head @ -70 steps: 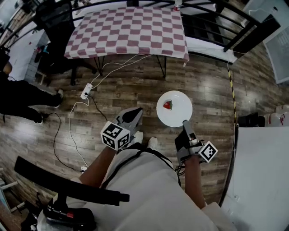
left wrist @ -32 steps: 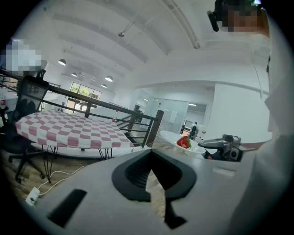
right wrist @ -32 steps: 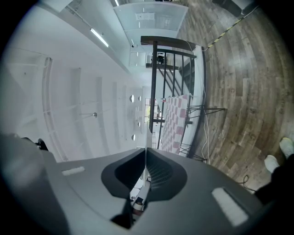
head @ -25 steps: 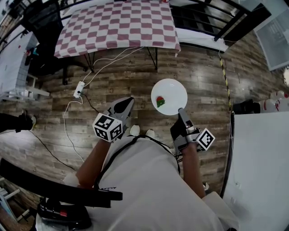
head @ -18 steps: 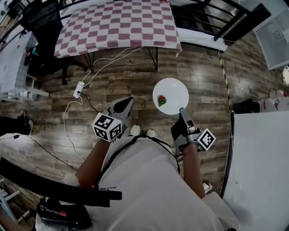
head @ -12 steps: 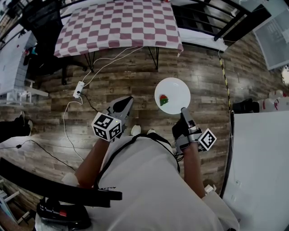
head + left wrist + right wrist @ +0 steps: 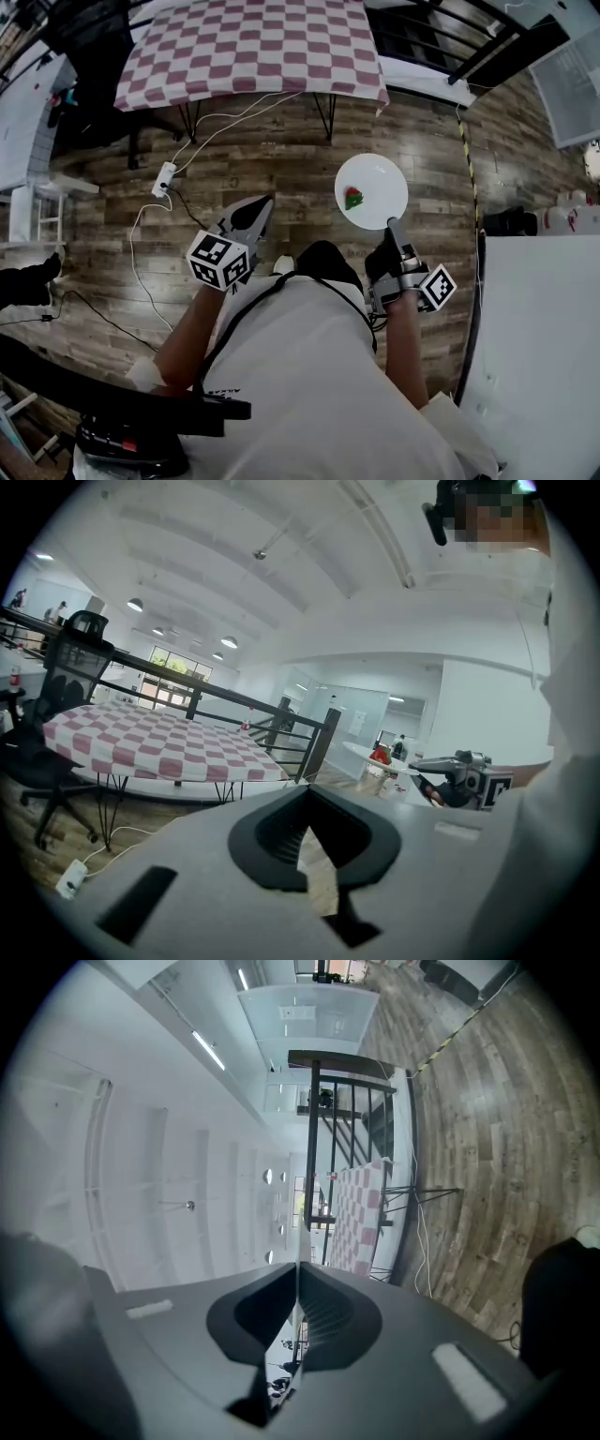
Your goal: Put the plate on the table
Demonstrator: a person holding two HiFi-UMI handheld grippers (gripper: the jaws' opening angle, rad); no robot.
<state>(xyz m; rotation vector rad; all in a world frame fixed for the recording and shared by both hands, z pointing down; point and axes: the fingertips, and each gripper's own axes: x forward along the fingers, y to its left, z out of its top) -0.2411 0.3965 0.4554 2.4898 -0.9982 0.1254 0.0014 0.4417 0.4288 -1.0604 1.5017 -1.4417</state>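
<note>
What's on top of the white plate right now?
One small red-and-green food piece sits left of centre on the round white plate. The right tongs cover its near rim, clamped there.

Bright, even light — edges bent by fisheye.

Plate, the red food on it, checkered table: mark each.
plate point(image 7: 382, 176), head view, bare white surface right of centre.
red food point(image 7: 353, 198), head view, its middle.
checkered table point(image 7: 248, 47), head view, middle of the cloth.
</note>
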